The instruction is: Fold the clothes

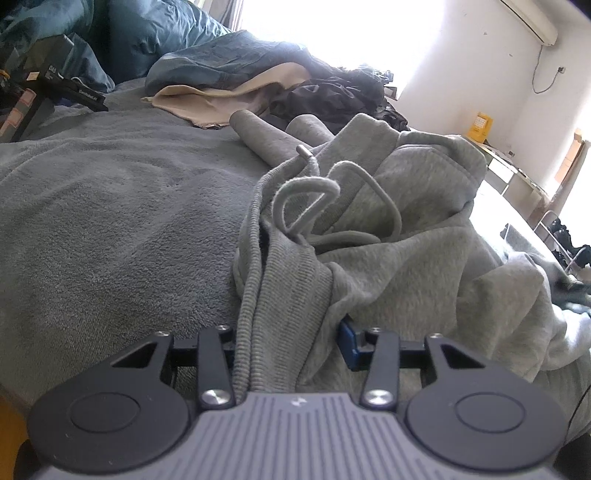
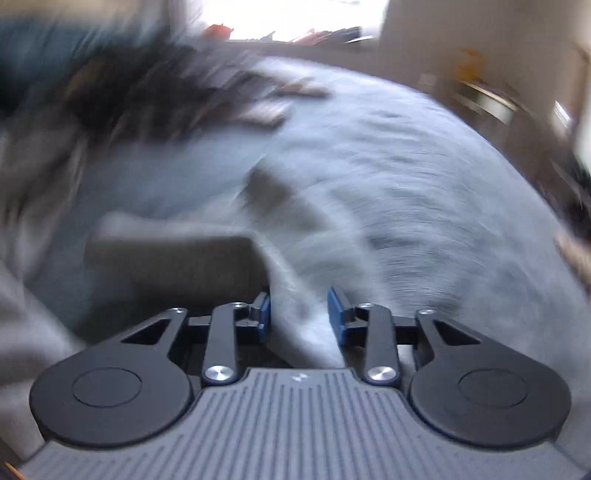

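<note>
A light grey hoodie (image 1: 399,236) lies bunched on the bed, its drawstring (image 1: 314,195) looped on top and a sleeve (image 1: 258,133) stretched out behind. My left gripper (image 1: 291,347) has the hoodie's ribbed hem (image 1: 280,295) bunched between its blue pads (image 1: 349,343); the left pad is hidden by cloth. In the blurred right wrist view my right gripper (image 2: 299,317) has grey cloth (image 2: 295,295) running between its blue pads (image 2: 334,314), which stand a little apart. A grey fold (image 2: 173,266) lies just left of it.
A grey fleece blanket (image 1: 110,206) covers the bed. A beige cloth (image 1: 218,99), dark garments (image 1: 332,96) and a teal duvet (image 1: 155,33) are piled at the far end. Black boxes (image 1: 44,85) sit at the far left. A desk (image 1: 509,166) stands right.
</note>
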Demonstrator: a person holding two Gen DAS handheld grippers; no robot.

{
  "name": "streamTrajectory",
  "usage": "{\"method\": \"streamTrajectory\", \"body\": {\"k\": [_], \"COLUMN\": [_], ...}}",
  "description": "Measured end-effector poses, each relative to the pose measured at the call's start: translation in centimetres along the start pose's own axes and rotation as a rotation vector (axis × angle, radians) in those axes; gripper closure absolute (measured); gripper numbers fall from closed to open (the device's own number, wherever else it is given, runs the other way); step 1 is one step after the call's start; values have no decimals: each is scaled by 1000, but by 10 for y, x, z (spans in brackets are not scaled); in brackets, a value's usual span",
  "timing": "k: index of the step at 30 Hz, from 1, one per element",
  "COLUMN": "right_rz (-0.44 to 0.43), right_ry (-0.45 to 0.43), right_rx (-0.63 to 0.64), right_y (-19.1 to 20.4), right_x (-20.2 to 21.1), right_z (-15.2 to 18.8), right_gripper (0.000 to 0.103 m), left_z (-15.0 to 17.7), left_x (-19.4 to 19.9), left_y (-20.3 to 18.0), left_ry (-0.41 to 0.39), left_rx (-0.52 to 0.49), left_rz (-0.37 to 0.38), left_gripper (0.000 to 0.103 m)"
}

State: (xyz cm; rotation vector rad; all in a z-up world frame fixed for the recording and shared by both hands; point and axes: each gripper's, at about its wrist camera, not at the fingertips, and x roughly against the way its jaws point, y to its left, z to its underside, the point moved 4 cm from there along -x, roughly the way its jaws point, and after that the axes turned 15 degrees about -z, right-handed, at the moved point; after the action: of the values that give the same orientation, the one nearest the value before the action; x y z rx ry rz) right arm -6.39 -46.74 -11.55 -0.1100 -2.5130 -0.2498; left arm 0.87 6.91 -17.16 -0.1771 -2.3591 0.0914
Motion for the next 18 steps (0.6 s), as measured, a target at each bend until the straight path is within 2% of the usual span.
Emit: {"method": "streamTrajectory", "body": {"k": [3,7,8,9,12,15,18], "right_rz": [51,66,72,79,94,116,141], "right_ry": [-99,-114,-117,-122,-133,-140,-193], "right_rx": [-229,-508,-558,-582,-583,-545,-506], "right_y": [-55,-122,-132,-138,-140,-138,-126], "right_x": [32,61,70,80,112,137,157], "right_z": [1,23,28,31,29,10,-18], "right_gripper": [73,67,60,53,39,33,32], "left_z": [0,1,2,2,2,3,4], "left_x": [0,0,0,0,0,-1,-1], "left_y": [-1,-2,-1,0,2,4,7], "left_ry": [-1,-5,-7,-8,-11,-16,-25], "left_rx": [1,5,6,7,9,14,24], "left_rz": [1,8,11,14,27,44,59], "left_gripper": [58,58,58,58,58,58,59]}}
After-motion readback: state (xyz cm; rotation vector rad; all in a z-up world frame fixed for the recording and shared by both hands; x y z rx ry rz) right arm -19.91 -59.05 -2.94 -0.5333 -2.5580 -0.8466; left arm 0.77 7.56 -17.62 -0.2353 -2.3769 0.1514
